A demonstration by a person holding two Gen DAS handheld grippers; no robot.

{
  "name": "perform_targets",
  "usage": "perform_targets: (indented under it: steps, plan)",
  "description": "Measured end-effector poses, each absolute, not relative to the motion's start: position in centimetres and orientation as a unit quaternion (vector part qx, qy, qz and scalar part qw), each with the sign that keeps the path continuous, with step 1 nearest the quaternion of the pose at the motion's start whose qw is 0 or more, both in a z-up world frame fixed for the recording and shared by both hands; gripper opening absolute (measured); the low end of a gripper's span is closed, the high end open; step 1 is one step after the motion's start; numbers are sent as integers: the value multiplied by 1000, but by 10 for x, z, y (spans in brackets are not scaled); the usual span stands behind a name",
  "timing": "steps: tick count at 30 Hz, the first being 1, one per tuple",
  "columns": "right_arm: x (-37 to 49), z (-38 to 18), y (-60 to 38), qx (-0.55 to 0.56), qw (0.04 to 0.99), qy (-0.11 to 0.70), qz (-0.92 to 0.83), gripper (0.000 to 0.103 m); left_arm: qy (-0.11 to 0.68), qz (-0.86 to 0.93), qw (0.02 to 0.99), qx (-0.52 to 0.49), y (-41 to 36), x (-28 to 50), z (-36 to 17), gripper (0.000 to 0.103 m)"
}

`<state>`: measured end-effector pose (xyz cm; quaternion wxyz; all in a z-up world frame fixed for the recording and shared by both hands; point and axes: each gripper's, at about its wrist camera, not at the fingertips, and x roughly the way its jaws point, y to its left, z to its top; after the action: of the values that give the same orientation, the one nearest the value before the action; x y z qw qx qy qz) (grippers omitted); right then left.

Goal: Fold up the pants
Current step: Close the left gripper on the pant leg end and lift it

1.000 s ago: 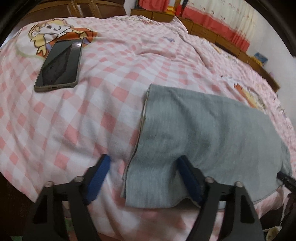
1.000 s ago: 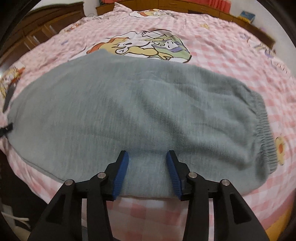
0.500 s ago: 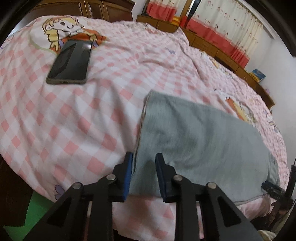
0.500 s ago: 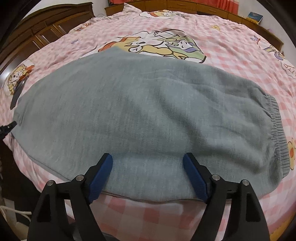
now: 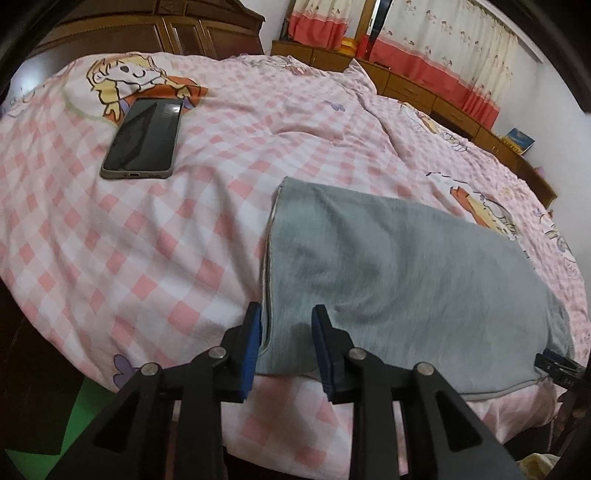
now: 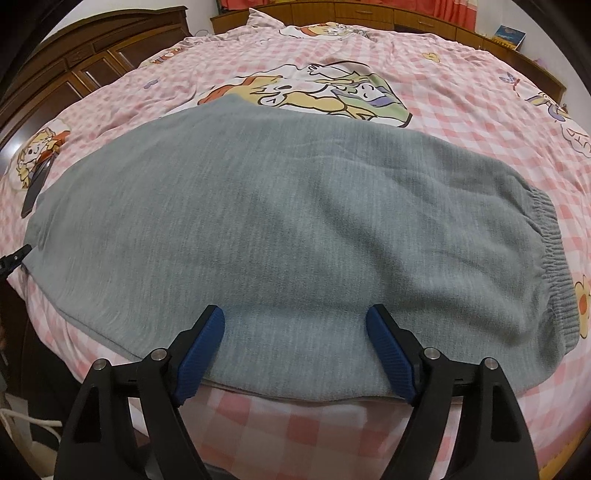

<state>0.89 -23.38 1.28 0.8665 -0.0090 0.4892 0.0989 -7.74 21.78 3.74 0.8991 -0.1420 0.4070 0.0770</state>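
Grey pants (image 6: pixel 295 229) lie flat on a pink checked bed, folded lengthwise, with the elastic waistband (image 6: pixel 554 266) at the right. In the left wrist view the pants (image 5: pixel 406 280) show their leg hem end. My left gripper (image 5: pixel 286 332) is shut on the near hem corner of the pants, with cloth bunched between the blue pads. My right gripper (image 6: pixel 295 332) is wide open, its fingers resting over the near edge of the pants, holding nothing. The tip of the right gripper (image 5: pixel 557 365) shows at the right edge of the left wrist view.
A dark phone (image 5: pixel 142 138) lies on the bed to the far left of the hem; it also shows in the right wrist view (image 6: pixel 37 188). Wooden wardrobes (image 5: pixel 166 33) and low cabinets (image 5: pixel 443 99) stand behind the bed. The bed edge drops off just below both grippers.
My left gripper closed from wide open onto the hem corner and has drawn back slightly. My right gripper opened wide from a narrow gap and stays at the near edge.
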Motion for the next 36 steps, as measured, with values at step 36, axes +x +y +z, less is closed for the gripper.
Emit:
perform_targets:
  steps: [36]
  plan:
    - [2,18,-236,0,874,476,99,75,341,-2,916,-213,212,-74,88,5]
